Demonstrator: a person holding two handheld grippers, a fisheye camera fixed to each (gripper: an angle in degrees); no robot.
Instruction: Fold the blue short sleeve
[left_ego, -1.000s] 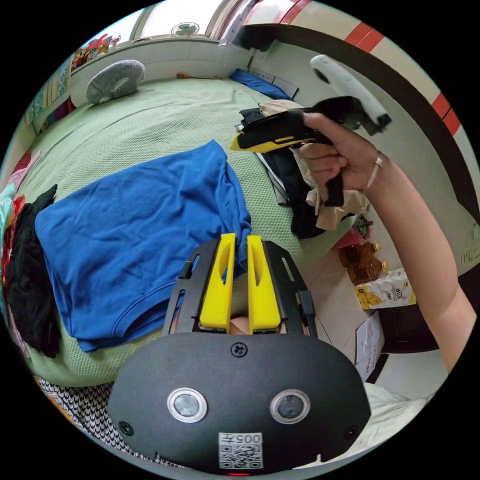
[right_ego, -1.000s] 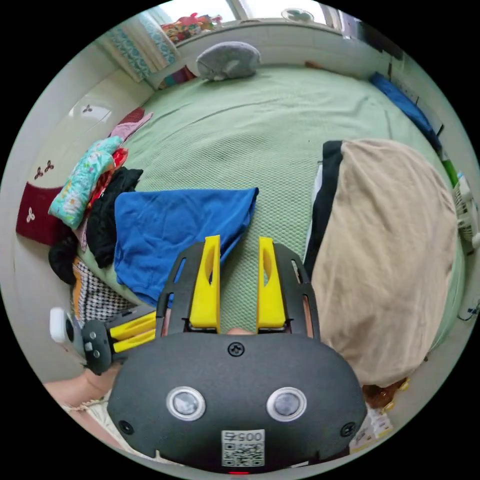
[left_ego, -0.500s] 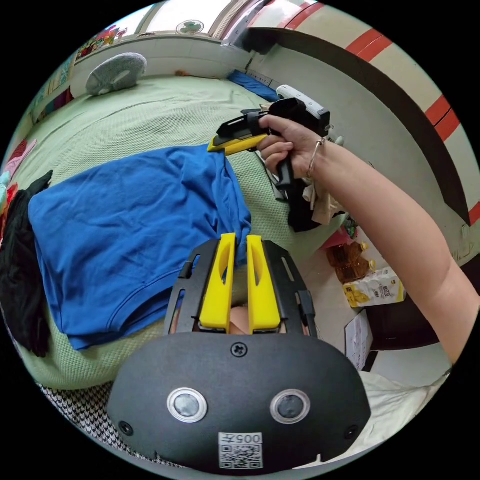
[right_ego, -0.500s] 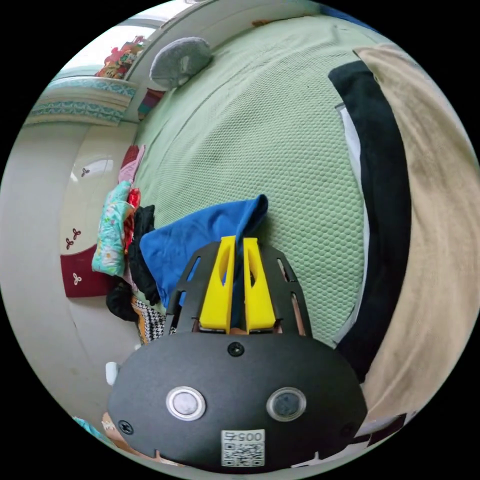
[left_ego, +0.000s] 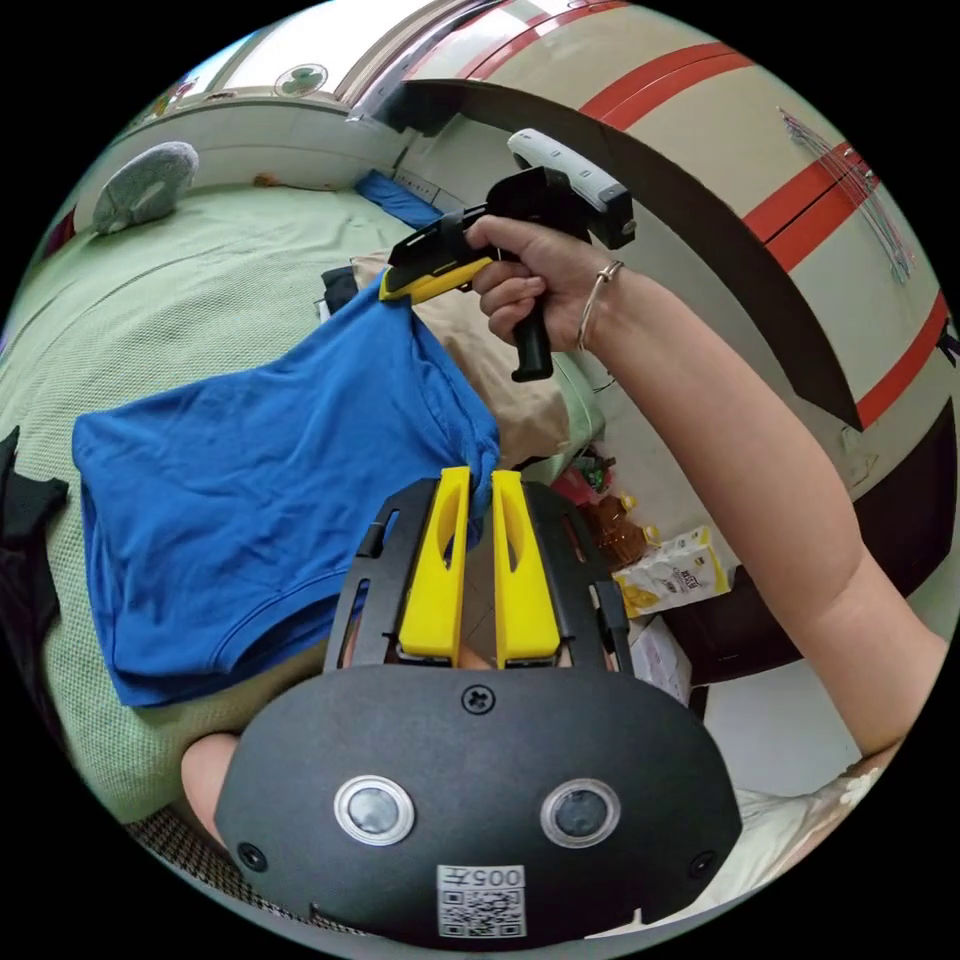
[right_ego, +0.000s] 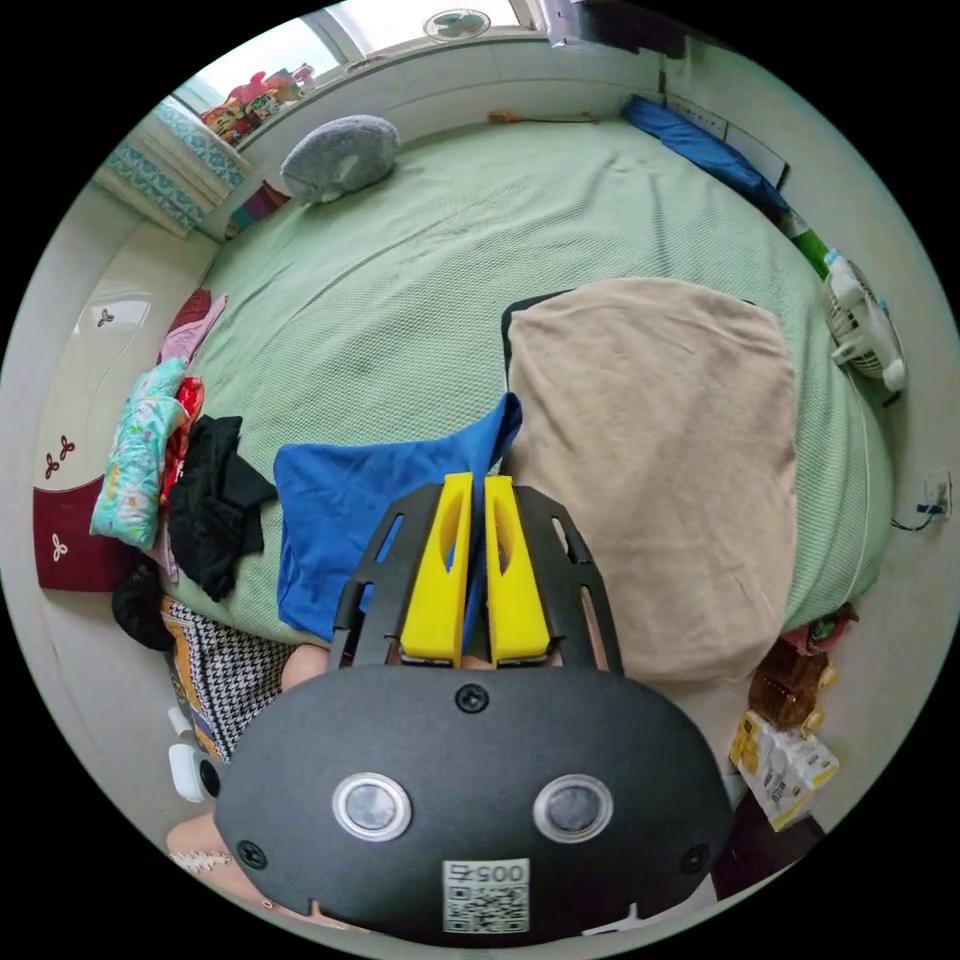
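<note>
Both tools have their yellow jaws pressed nearly together on the blue short sleeve (left_ego: 270, 470). In the left gripper view the left tool (left_ego: 478, 490) pinches a bunched corner of the shirt, while the right tool (left_ego: 395, 288), at 12 o'clock from it, grips another corner. The shirt hangs between them, its far end on the green bed (left_ego: 170, 290). In the right gripper view the right tool (right_ego: 474, 490) clamps blue fabric beside a beige folded garment (right_ego: 660, 450).
</note>
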